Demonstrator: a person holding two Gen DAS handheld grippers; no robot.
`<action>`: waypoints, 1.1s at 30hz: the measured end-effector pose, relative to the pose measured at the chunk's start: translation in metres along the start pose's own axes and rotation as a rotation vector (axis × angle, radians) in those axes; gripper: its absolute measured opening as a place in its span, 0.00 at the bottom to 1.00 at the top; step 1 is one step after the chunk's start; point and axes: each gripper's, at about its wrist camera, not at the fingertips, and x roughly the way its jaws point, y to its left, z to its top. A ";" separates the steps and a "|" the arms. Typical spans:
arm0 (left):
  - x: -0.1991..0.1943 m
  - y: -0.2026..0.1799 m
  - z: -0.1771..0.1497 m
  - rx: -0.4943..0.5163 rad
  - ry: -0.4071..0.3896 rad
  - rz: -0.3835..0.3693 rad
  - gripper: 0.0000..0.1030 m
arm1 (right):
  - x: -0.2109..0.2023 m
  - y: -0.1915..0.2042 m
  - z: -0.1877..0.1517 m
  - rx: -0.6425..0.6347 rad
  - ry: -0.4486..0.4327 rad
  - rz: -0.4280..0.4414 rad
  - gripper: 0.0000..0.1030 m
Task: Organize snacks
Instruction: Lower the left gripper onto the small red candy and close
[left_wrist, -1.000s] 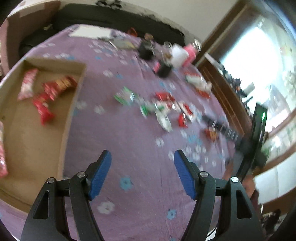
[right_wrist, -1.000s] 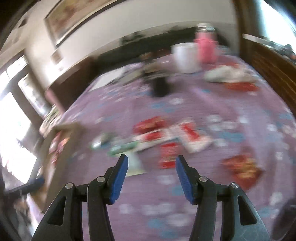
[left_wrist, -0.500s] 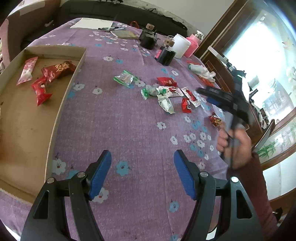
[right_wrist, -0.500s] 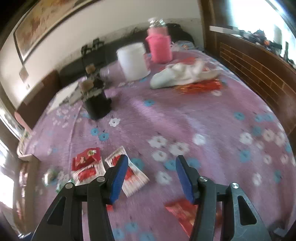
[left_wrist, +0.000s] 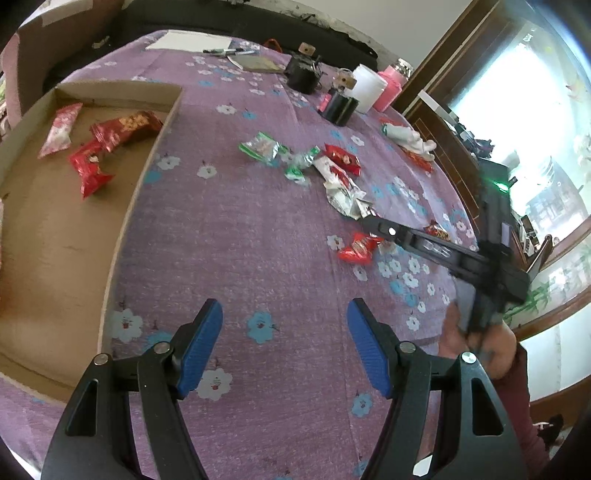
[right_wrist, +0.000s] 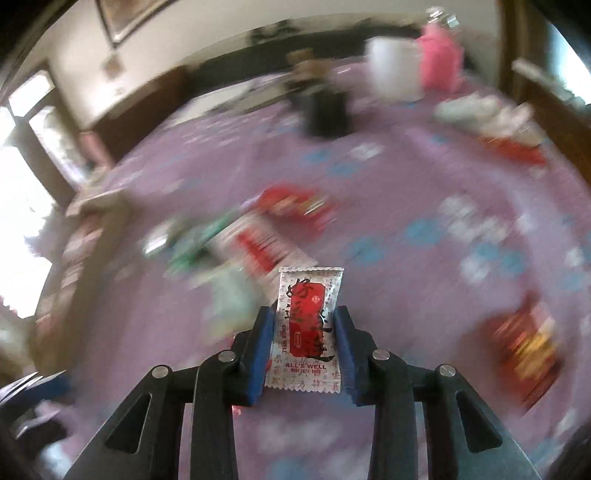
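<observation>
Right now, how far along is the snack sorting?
Early. Done: three packets lie in the cardboard tray, including a red packet. In hand: the right claw is shut on a white-and-red sachet; the left claw is open, holding nothing. Left: loose packets on the purple tablecloth.

Cardboard box (left_wrist: 74, 229) left (three packets (left_wrist: 107, 138) inside), loose snacks (left_wrist: 332, 173) scattered right

Left black plastic two-finger gripper (left_wrist: 284, 345) with blue ribbed pads (left_wrist: 199, 349), silver screws, right black gripper (right_wrist: 303, 347) matching, green indicator light, bare-skinned hand (left_wrist: 476, 345), maroon sleeve (left_wrist: 517, 406)
</observation>
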 end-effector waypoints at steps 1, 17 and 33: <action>0.002 -0.001 -0.001 0.003 0.004 0.002 0.67 | -0.004 0.001 -0.006 0.005 0.009 0.061 0.33; 0.038 -0.057 0.002 0.214 0.003 0.105 0.67 | -0.013 -0.028 -0.018 0.057 -0.151 -0.186 0.34; 0.099 -0.109 0.018 0.480 -0.034 0.157 0.22 | -0.015 -0.040 -0.015 0.111 -0.157 -0.146 0.34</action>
